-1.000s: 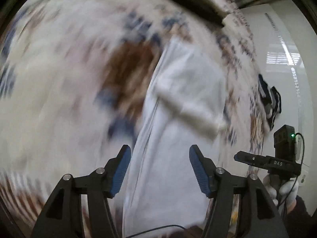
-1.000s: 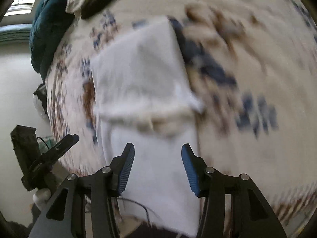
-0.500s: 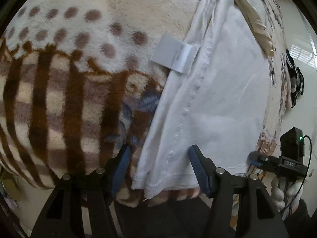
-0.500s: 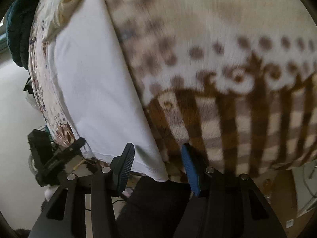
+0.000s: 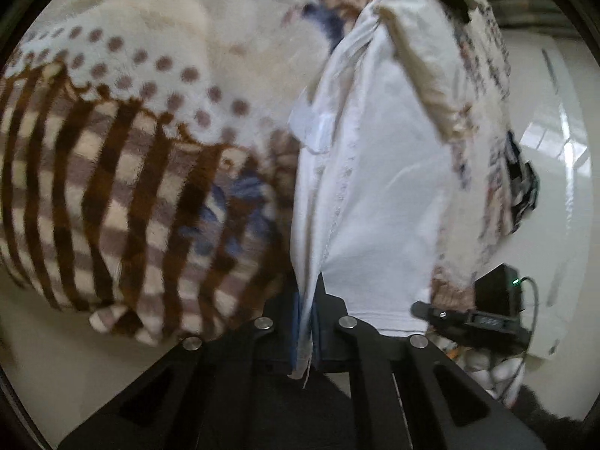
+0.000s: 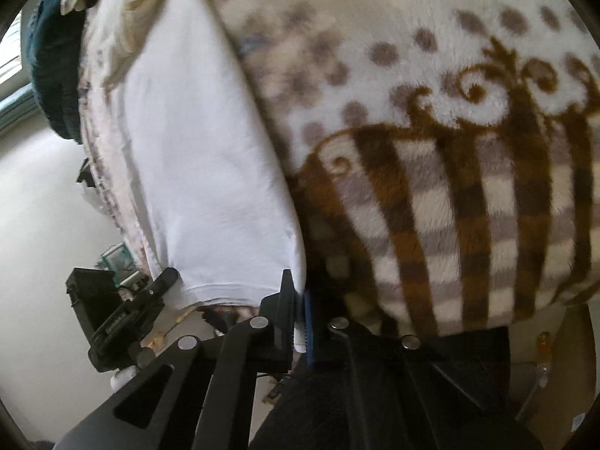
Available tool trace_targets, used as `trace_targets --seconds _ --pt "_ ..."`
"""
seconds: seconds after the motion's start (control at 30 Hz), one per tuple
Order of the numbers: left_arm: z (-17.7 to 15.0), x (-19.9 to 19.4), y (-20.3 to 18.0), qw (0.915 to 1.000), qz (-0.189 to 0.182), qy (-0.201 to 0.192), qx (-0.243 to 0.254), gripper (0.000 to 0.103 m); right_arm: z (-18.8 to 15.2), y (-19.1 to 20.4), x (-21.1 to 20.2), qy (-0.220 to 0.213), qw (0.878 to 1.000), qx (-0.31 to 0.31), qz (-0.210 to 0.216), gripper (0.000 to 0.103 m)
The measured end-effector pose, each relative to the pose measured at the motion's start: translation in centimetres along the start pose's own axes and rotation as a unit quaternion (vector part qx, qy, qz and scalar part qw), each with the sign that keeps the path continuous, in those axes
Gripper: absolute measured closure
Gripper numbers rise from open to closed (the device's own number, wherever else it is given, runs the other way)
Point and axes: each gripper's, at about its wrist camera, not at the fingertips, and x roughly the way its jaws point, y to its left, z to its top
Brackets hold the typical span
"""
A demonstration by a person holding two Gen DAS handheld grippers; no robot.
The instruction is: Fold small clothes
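Note:
A white garment [image 5: 378, 195] lies stretched along a fleece blanket with brown stripes and dots [image 5: 123, 172]. My left gripper [image 5: 308, 322] is shut on the near left corner of its hem, and the cloth shows pinched between the blue pads. In the right wrist view the same white garment [image 6: 202, 172] runs away from me. There my right gripper [image 6: 299, 318] is shut on the near right hem corner. A white label [image 5: 313, 131] sticks out from the garment's left edge. Each view shows the other gripper beside the hem: the right one [image 5: 468, 318], the left one [image 6: 127, 311].
The blanket [image 6: 450, 172] hangs over the near edge of the bed. A dark teal cloth [image 6: 52, 75] is heaped at the far end. Crumpled cream fabric [image 5: 423, 75] lies across the far part of the garment. Pale floor [image 5: 551, 172] lies beyond the bed.
Both grippers came down to the near hem and went from open to shut on its corners. The left corner now lifts slightly off the blanket.

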Motion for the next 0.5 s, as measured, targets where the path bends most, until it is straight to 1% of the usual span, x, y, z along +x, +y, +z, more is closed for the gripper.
trace_targets --seconds 0.13,0.23,0.27,0.3,0.37,0.43,0.5 --pt "0.9 -2.8 -1.5 0.9989 -0.04 -0.014 -0.022 0.1 -0.5 2.3 -2.5 -0.01 0.999 -0.013 0.029 0.1" --pt "3.0 -4.7 -3.8 0.9969 -0.065 -0.035 -0.026 0.1 -0.1 4.3 -4.8 -0.023 0.998 -0.023 0.05 0.1" --pt "4.2 -5.3 -4.8 0.9955 -0.08 -0.045 -0.025 0.1 0.2 5.1 -5.8 -0.03 0.998 -0.027 0.058 0.1" --pt "5.2 -5.5 -5.5 0.9948 -0.085 -0.052 -0.024 0.1 0.8 6.2 -6.8 -0.04 0.997 -0.03 0.067 0.1" --pt "8.2 -5.7 -7.2 0.9915 -0.11 -0.064 -0.022 0.1 2.2 7.9 -8.5 -0.056 0.994 -0.036 0.081 0.1" --pt "11.6 -5.5 -9.0 0.9892 -0.121 -0.08 -0.018 0.1 4.7 10.3 -10.3 -0.078 0.991 -0.042 0.097 0.1" --pt "15.6 -5.1 -10.2 0.9869 -0.128 -0.096 -0.013 0.1 7.7 12.1 -11.7 -0.099 0.989 -0.048 0.099 0.1"
